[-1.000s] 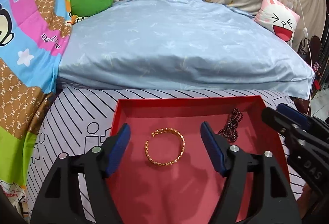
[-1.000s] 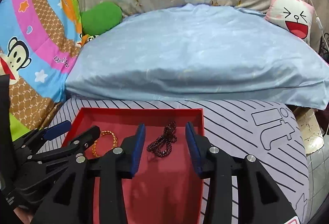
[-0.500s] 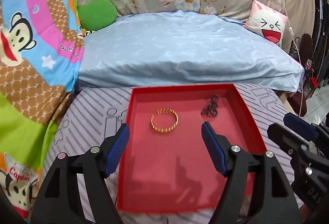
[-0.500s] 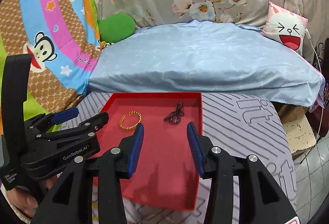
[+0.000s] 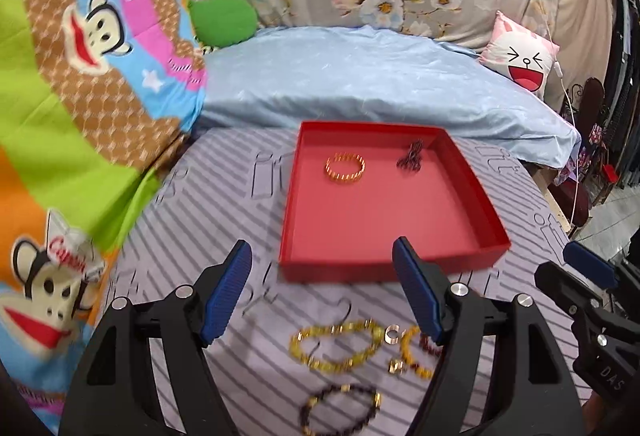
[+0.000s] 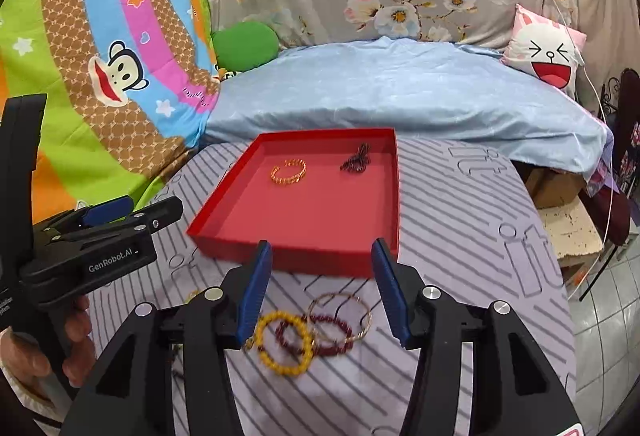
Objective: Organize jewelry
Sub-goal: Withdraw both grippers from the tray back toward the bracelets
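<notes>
Left hand-held gripper (image 5: 322, 290) spread w/ nothing between its pads, right hand-held gripper (image 6: 320, 290) empty too & jaws opening, both over loose bracelets (image 6: 310, 332) on striped surface (image 6: 460, 236) (gold bangle (image 6: 289, 172) + dark beads (image 6: 356, 162) already in red tray (image 6: 280, 256)).

Black hand-held gripper (image 6: 320, 288), blue ribbed pads (image 6: 256, 290), silver screws.

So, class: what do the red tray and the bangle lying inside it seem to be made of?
Red tray: probably cardboard, matte; thin flat walls, sharp folded corners, no shine. Bangle: looks like gold-coloured metal, twisted, glossy; an open rigid loop that catches the light. Plating cannot be told.
</notes>
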`<state>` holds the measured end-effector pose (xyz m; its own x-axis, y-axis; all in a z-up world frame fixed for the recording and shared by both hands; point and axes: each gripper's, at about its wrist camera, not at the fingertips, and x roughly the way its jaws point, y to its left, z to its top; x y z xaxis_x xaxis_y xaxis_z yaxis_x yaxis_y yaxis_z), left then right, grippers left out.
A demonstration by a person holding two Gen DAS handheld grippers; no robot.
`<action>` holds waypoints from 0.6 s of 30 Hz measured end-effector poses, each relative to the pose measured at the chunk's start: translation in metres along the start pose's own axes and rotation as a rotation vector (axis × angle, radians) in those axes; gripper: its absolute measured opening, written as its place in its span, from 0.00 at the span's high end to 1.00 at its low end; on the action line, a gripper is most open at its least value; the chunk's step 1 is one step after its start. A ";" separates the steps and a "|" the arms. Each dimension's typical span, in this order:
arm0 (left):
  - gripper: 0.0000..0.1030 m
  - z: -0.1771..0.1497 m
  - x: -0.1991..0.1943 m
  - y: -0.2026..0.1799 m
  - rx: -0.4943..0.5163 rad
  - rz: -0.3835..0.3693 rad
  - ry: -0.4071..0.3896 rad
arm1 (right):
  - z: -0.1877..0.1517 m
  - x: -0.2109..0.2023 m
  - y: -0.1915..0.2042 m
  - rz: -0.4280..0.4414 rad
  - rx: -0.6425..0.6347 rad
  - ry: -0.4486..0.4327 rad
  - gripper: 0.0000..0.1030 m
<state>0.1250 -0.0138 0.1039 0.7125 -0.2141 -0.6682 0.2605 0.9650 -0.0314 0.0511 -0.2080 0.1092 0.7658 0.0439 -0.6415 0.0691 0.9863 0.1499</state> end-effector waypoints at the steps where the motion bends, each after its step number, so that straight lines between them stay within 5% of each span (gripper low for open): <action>1: 0.33 -0.002 -0.001 0.001 -0.004 0.003 0.002 | -0.004 -0.001 0.002 -0.003 -0.003 0.006 0.51; 18: 0.33 -0.076 -0.016 0.009 -0.038 -0.007 0.096 | -0.056 -0.004 0.009 0.003 -0.006 0.097 0.51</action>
<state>0.0665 0.0098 0.0574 0.6448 -0.2072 -0.7357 0.2393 0.9689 -0.0632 0.0132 -0.1903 0.0709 0.7008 0.0612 -0.7108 0.0632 0.9871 0.1474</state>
